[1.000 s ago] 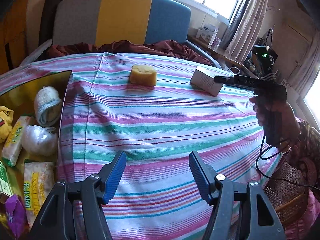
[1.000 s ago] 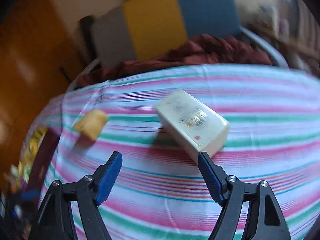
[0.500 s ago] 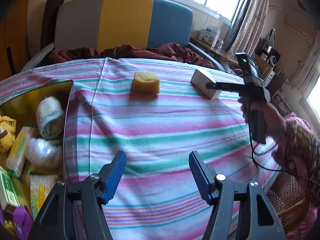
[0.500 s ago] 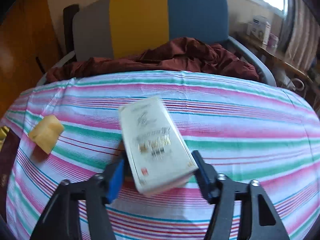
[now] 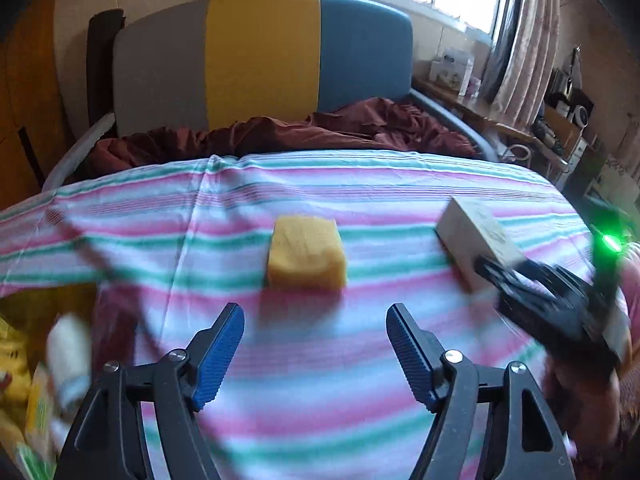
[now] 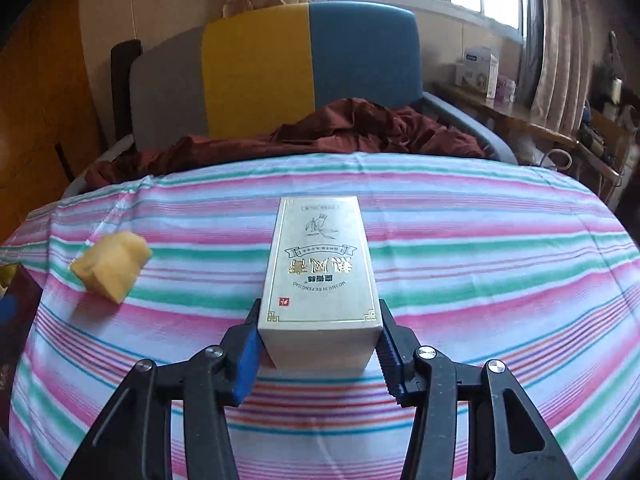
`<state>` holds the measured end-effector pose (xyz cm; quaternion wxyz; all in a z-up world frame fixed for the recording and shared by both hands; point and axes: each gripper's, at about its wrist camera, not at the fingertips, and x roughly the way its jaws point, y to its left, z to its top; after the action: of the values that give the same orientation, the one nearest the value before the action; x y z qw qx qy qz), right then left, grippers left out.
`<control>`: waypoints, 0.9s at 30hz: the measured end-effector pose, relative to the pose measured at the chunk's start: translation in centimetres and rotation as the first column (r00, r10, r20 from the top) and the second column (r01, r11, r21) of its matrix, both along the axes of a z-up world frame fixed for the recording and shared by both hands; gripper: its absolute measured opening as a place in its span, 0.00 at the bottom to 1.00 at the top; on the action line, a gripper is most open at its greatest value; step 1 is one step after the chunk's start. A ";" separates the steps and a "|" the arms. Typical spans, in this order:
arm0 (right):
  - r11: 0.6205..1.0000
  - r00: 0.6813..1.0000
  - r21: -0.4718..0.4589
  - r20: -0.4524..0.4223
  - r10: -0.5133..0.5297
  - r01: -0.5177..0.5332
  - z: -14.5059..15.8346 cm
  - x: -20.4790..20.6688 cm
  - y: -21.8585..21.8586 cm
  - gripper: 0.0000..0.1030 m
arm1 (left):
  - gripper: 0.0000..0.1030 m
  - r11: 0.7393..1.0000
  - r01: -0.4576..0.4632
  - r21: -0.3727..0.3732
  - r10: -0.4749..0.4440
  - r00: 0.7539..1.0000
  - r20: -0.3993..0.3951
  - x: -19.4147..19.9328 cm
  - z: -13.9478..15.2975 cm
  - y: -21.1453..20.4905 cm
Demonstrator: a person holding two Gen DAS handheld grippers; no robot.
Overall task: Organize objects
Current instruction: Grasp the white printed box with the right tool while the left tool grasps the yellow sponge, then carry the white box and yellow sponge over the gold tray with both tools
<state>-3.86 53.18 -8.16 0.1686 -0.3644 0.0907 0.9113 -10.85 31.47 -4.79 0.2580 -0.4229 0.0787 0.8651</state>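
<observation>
A cream box with gold print [image 6: 320, 276] lies on the striped cloth [image 6: 480, 264]. My right gripper [image 6: 318, 344] has its blue pads pressed on both sides of the box's near end. The box also shows in the left wrist view [image 5: 476, 244], with the right gripper [image 5: 532, 292] at its end. A yellow sponge block [image 5: 306, 258] lies just ahead of my left gripper [image 5: 316, 354], which is open and empty. The sponge also shows at the left of the right wrist view [image 6: 112, 266].
A gold-lined container [image 5: 40, 304] at the left edge holds a white roll [image 5: 68, 354] and several packets. A dark red blanket [image 5: 280, 132] and a grey, yellow and blue headboard [image 5: 260, 60] lie beyond the cloth. A cluttered shelf [image 5: 520, 128] is at the right.
My right gripper has closed its pads onto the box, which now lies straight between them. My left gripper has moved forward toward the yellow sponge and stays open.
</observation>
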 end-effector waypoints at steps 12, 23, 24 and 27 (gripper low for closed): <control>0.999 1.000 0.034 -0.013 0.001 -0.001 -0.2 0.3 -0.8 0.50 | 0.73 0.996 -0.020 -0.086 0.017 0.999 -0.029 -5.7 -3.2 3.8; 0.998 1.000 0.062 -0.020 -0.008 0.009 -0.2 0.3 -1.1 0.50 | 0.53 0.999 -0.028 -0.025 0.025 0.995 -0.098 -4.1 -4.0 2.9; 0.998 1.000 0.066 -0.024 -0.013 0.014 -0.2 0.4 -1.1 0.50 | 0.53 0.999 -0.031 -0.031 0.028 0.994 -0.109 -3.7 -4.0 2.7; 0.997 0.999 0.073 -0.048 -0.024 0.027 0.2 0.9 -1.2 0.49 | 0.53 0.998 -0.037 -0.053 0.027 0.986 -0.165 -2.0 -3.7 2.2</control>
<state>-2.94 52.00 -7.97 0.1913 -0.3352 0.0659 0.9201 -12.83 33.68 -8.53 0.2247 -0.3583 0.1172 0.8986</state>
